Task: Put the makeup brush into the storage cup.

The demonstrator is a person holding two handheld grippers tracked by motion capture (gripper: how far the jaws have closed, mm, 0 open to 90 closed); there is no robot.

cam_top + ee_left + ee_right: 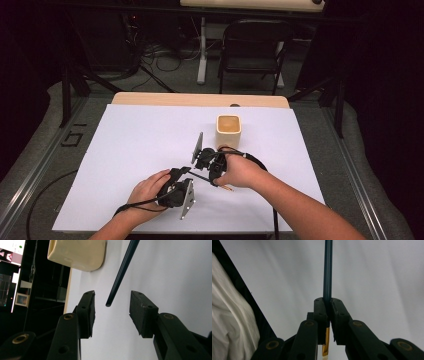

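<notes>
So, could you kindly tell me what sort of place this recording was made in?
It looks like a lab or studio set up for recording: a white sheet covering a pale wooden table, dark curtained surroundings, loose black cables on the grey floor, and a black folding chair behind the table.

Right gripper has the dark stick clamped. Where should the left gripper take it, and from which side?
Take the stick just behind its free tip, straight on along its length. In the left gripper view the tip already sits between the open left gripper pads, not touching either. The shaft is thin and straight, so close across it. The right gripper pinches the other end, near the gold section, leaving this end free.
</notes>
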